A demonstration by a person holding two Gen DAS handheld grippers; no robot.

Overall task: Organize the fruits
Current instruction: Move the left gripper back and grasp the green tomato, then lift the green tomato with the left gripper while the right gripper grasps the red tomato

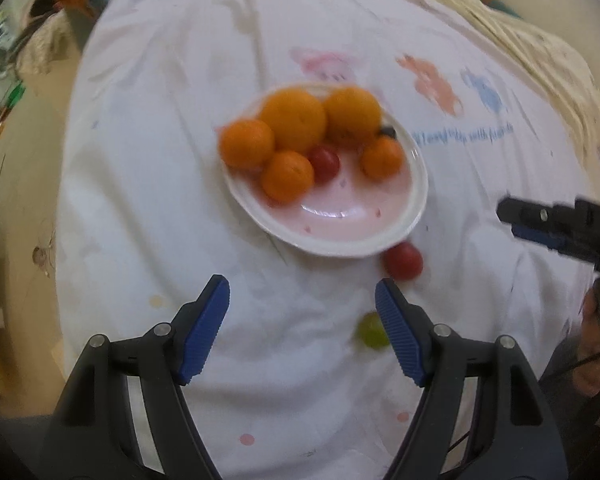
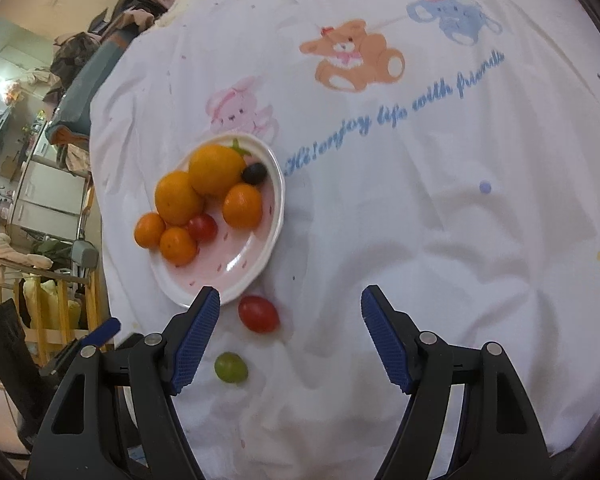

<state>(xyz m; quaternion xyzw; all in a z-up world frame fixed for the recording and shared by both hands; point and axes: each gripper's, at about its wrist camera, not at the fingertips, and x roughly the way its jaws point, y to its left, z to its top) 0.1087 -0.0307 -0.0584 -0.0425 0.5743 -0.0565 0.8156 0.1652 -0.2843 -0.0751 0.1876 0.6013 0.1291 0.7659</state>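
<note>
Most fruit was already on the plate; two small pieces were left on the cloth.

Left wrist view: the left gripper [image 1: 302,304] hung wide open and empty above the white cloth [image 1: 148,168]. The plate [image 1: 418,184] held five oranges [image 1: 292,120], a red tomato and a dark grape, all blurred. A loose tomato [image 1: 403,261] touched the plate's near rim; a green grape [image 1: 370,331] lay near it.
Right wrist view: the right gripper [image 2: 290,300] was also spread open, holding nothing. The glossy oval tomato [image 2: 259,313] sat just beside the plate [image 2: 278,200], the round green grape [image 2: 230,367] nearer the camera; both looked still to be moved.
</note>
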